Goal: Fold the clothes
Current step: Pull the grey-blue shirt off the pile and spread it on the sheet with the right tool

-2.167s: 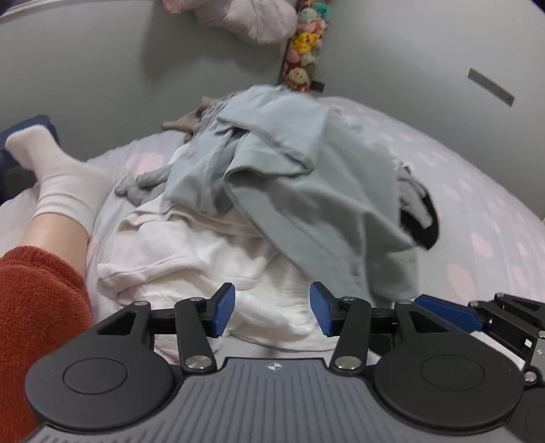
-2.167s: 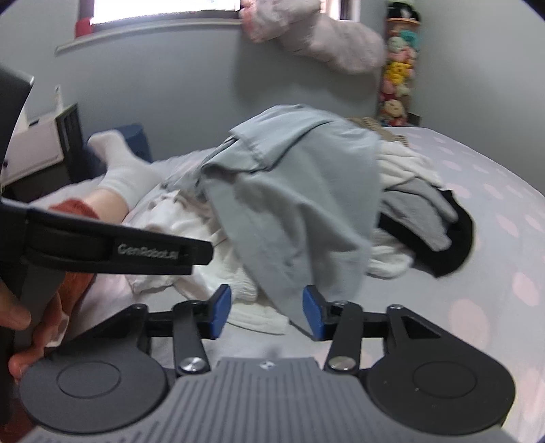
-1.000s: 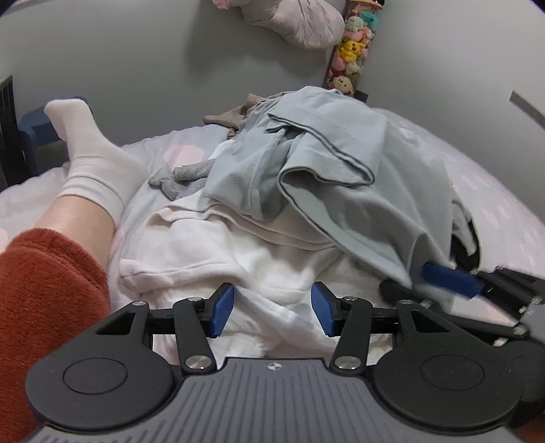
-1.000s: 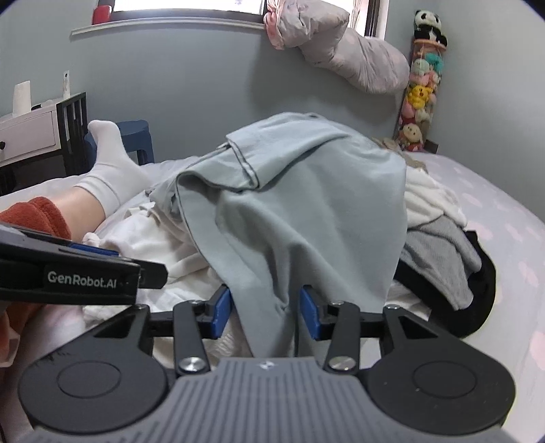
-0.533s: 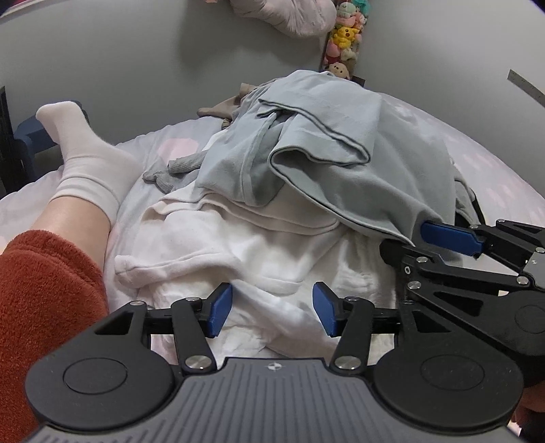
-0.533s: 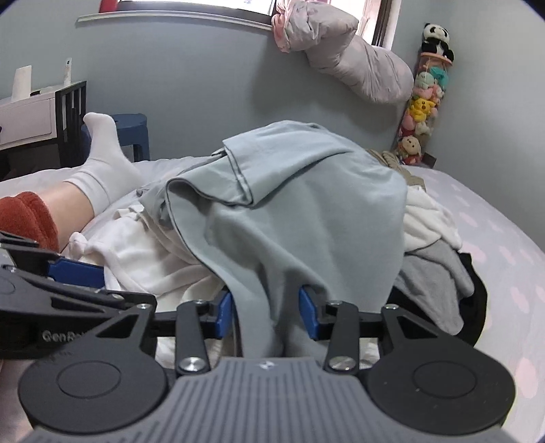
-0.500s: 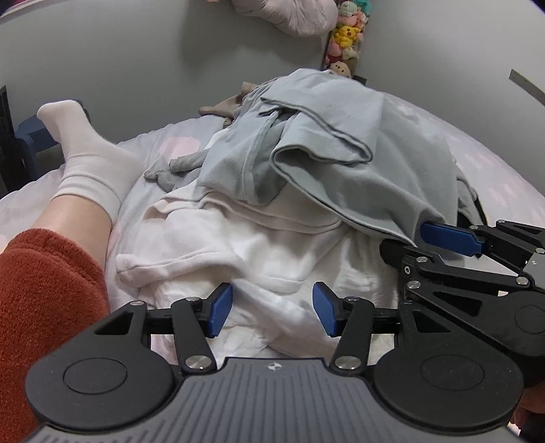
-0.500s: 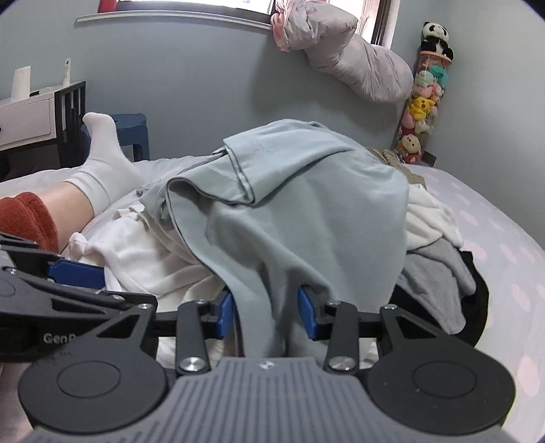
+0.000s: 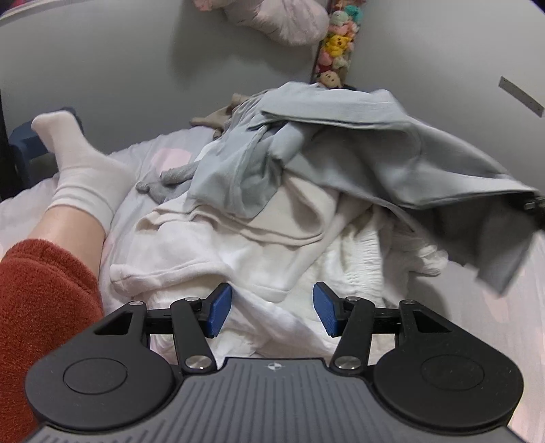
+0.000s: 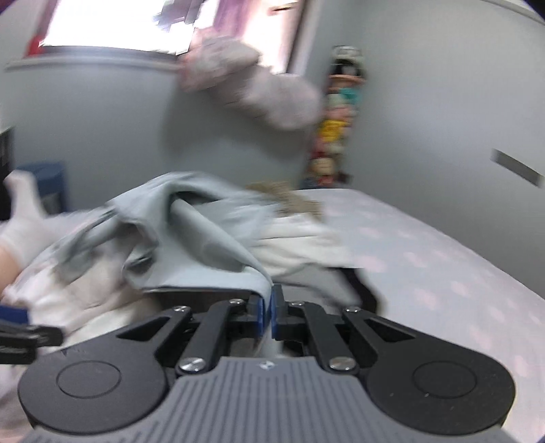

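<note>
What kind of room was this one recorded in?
Most likely a bedroom: clothes are piled on a bed with a pink-dotted sheet, a column of plush toys hangs in the corner, and a window sits above.

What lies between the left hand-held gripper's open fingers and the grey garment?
In the left wrist view, rumpled white clothes fill the stretch from the left hand-held gripper to the grey garment.

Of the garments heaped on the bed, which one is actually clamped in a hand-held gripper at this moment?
The light grey-blue garment: the right hand-held gripper is shut on its edge, lifting it off the pile. The white garments lie ungripped before the open left hand-held gripper.
</note>
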`<state>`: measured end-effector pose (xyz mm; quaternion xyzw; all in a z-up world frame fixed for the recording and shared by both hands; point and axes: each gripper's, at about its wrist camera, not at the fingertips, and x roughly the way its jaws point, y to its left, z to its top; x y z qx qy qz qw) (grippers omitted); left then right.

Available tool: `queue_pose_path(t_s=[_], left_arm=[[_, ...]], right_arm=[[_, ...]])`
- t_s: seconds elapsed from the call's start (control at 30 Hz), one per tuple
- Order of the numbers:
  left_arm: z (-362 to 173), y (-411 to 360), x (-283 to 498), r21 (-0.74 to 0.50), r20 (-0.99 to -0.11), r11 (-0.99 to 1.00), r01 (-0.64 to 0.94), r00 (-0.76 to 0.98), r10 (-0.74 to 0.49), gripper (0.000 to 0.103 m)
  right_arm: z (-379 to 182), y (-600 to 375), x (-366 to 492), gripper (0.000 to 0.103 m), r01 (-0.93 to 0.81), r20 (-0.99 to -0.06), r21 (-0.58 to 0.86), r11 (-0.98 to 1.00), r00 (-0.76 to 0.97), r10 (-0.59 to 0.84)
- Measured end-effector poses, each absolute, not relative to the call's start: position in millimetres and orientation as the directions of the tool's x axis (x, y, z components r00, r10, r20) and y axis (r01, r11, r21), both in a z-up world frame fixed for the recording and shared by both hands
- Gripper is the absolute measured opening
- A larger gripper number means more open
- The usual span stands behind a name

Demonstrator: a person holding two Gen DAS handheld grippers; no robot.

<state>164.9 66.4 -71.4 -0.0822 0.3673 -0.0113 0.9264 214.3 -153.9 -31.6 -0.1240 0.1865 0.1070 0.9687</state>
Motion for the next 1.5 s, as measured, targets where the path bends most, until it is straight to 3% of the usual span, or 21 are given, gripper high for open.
queue_pose_path(t_s=[0.3,0.43,0.6,1.17,1.37,1.47,1.5], left_arm=[[-55.0,40.8,135.2,-0.137,-0.644,0.988,0.073,0.751,-0.145,0.051],[-42.8,31.3,121.0,-0.133,-0.629,0.985,0.106,0.759,-0.167,0.051],[-31.0,18.8,107.4,-0.151,-0.615,0.977,0.150,0.759,-0.212,0.051],[-23.7,-30.4,63.9,-0.128,-0.654,0.944,0.304,0.689,-0.311,0.051],[-18.1,-48.1,56.2,-0.112,-0.663,0.928,0.355,0.669,-0.335,0.051],[-16.1,-51.3,54.6,-0.100,-0.669,0.924,0.368,0.663,-0.336,0.051],[-16.3,-51.3,55.0,-0.100,-0.671,0.924,0.368,0.660,-0.336,0.051]], right_arm=[[-7.6,-255.6,134.8,0.003,0.005,-0.324,-0.160,0.987,0.944,-0.057],[-7.2,-291.9,86.6,0.003,0.051,-0.355,-0.101,0.994,0.931,-0.084],[-5.5,-308.9,22.4,0.003,0.115,-0.341,-0.142,0.983,0.927,-0.158],[-28.9,-452.4,-138.0,0.004,0.498,-0.494,-0.196,0.845,0.694,-0.524],[-33.6,-475.3,-140.0,0.005,0.492,-0.580,-0.113,0.863,0.672,-0.459],[-35.4,-478.3,-144.0,0.016,0.477,-0.600,-0.098,0.874,0.672,-0.434],[-34.5,-478.9,-147.0,0.029,0.476,-0.603,-0.088,0.875,0.674,-0.427]])
